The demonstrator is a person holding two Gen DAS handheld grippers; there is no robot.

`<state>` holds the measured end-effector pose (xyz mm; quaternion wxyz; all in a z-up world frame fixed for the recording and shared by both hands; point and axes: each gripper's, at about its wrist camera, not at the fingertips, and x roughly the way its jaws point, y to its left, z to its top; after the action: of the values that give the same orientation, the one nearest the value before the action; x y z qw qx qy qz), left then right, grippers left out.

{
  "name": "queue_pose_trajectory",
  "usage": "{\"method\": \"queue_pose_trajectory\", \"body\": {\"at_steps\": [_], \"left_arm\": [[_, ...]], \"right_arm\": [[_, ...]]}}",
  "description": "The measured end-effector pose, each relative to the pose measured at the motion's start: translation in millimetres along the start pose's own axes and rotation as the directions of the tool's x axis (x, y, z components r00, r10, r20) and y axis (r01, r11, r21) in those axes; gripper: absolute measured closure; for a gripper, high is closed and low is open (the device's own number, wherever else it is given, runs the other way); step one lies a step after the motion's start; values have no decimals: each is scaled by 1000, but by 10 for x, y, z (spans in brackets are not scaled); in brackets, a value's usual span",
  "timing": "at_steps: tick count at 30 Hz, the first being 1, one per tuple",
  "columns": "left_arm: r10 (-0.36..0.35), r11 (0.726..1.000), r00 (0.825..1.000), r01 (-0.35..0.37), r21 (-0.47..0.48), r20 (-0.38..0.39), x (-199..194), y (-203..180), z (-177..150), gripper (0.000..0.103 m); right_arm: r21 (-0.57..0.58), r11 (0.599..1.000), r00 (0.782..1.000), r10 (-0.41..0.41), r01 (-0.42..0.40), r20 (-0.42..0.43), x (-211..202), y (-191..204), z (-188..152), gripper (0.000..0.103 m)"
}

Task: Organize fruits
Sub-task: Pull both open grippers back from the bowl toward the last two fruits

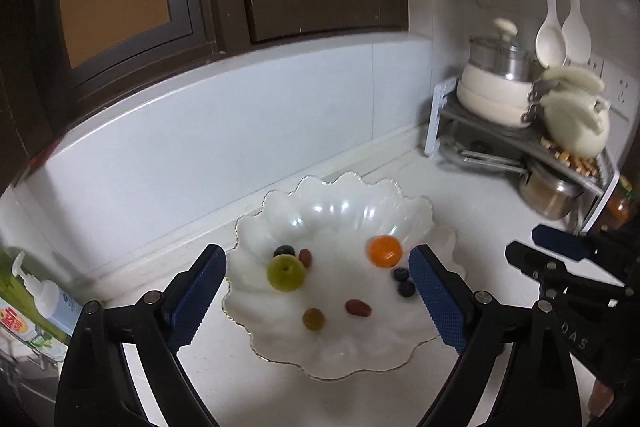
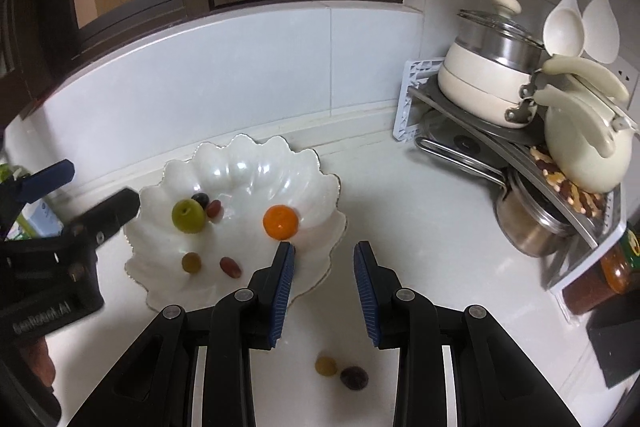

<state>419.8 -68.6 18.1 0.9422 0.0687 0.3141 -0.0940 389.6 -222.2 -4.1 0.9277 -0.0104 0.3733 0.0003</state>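
Left wrist view: the left gripper [image 1: 318, 301] gapes wide and empty over the scalloped, pearly white bowl [image 1: 280, 211] at frame centre. In it lie a smooth orange [image 1: 385, 251], a green plum [image 1: 285, 273] and small grapes.

Right wrist view: the right gripper [image 2: 324, 293] is narrowed but grasps nothing. Two loose grapes [image 2: 340, 371] lie on the glossy counter [image 2: 420, 207], low centre, likely next to be bowled.

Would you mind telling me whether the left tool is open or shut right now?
Open. The left tool has its blue pads spread wide above the scalloped bowl, and nothing sits between them; the fruit lies below in the bowl.
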Motion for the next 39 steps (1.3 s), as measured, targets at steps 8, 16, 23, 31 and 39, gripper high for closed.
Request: {"method": "queue_pose_trajectory", "body": {"at_steps": [8,16,23,31,39], "left_arm": [[3,996,998,-9,88,66,-320,-248,-72,11],[-51,991,994,38,125,98,-597,-437,-203,21],[-96,987,992,84,136,87,-728,-537,-367,30],[-149,979,988,143,148,30,-727,-649,-602,36],[-210,961,977,213,178,-32,-645,-786,-891,40]], "right_arm": [[36,999,999,-5,4,33,-267,-177,-179,70],[80,997,997,-6,1,70,-517,-328,-402,70],[64,998,995,2,-9,100,-704,-352,-590,70],[47,999,997,15,-18,76,-744,-367,-816,70],[31,998,998,48,-49,33,-641,-369,-1052,70]]}}
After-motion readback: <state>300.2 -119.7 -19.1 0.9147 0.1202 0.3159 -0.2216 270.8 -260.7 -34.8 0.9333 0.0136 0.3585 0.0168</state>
